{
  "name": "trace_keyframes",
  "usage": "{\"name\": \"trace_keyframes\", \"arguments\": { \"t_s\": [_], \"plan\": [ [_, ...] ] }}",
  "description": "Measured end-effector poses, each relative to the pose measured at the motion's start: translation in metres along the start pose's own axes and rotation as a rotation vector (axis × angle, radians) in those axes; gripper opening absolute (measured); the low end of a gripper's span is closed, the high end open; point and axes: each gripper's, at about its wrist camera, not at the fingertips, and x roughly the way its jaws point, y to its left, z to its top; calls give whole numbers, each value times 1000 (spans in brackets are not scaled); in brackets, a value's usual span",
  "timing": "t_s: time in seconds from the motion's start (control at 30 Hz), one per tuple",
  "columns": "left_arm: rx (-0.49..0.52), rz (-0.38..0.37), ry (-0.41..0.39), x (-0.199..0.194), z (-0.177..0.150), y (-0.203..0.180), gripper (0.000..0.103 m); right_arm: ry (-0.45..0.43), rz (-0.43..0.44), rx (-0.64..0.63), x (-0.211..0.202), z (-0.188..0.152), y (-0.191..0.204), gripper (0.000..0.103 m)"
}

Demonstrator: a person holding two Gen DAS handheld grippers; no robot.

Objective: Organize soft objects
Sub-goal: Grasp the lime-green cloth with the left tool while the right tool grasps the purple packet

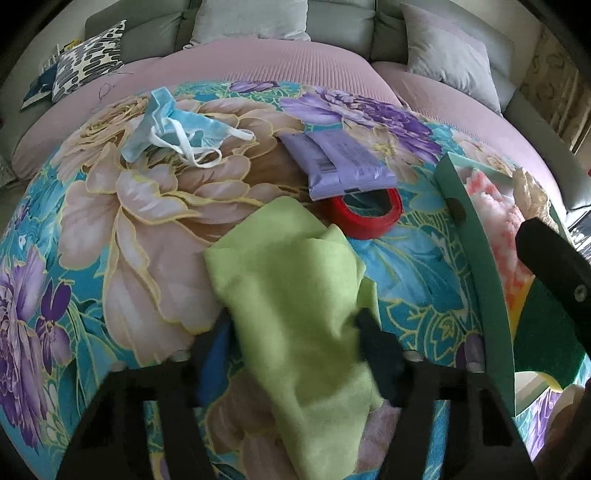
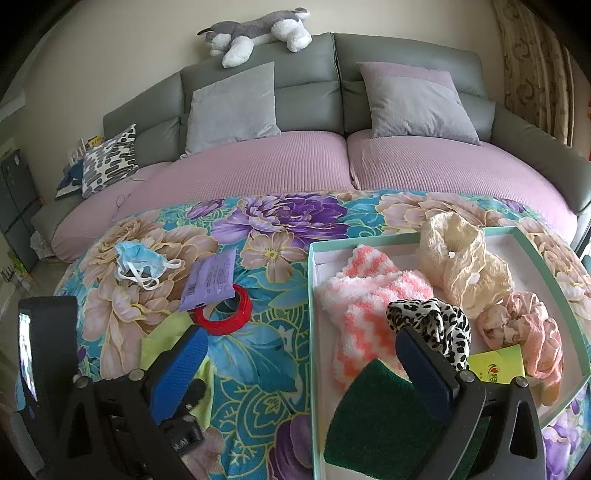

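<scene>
A lime-green cloth (image 1: 291, 280) lies bunched on the flowered blanket (image 1: 147, 221). My left gripper (image 1: 291, 325) points down over it, and the cloth fills the gap between the half-closed jaws without being clearly pinched. A teal-walled box (image 2: 314, 295) holds a pink-and-white fluffy sock (image 2: 362, 295), cream lace (image 2: 461, 258), a pink scrunchie (image 2: 524, 325), a leopard scrunchie (image 2: 432, 317) and a dark green scouring pad (image 2: 369, 413). My right gripper (image 2: 303, 363) stands wide open and empty across the box's left wall. One of its fingers (image 2: 424, 369) is beside the leopard scrunchie.
A blue face mask (image 1: 162, 125), a purple packet (image 1: 347, 162) and a red tape roll (image 1: 369, 218) lie on the blanket beyond the cloth. Behind is a grey sofa (image 2: 314, 92) with cushions, a patterned pillow (image 2: 107, 162) and a plush dog (image 2: 258, 29).
</scene>
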Motion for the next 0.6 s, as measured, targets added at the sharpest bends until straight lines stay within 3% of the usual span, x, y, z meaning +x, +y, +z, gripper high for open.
{"name": "trace_keyframes", "arguments": {
  "t_s": [0.13, 0.33, 0.6],
  "plan": [
    [-37, -31, -12, -2, 4, 11, 33, 4, -9, -14, 3, 0, 2, 103],
    [-31, -50, -39, -5, 8, 17, 16, 8, -11, -41, 6, -1, 12, 103],
    [-117, -20, -129, -19, 21, 49, 11, -11, 28, -89, 9, 6, 33, 103]
  ]
}}
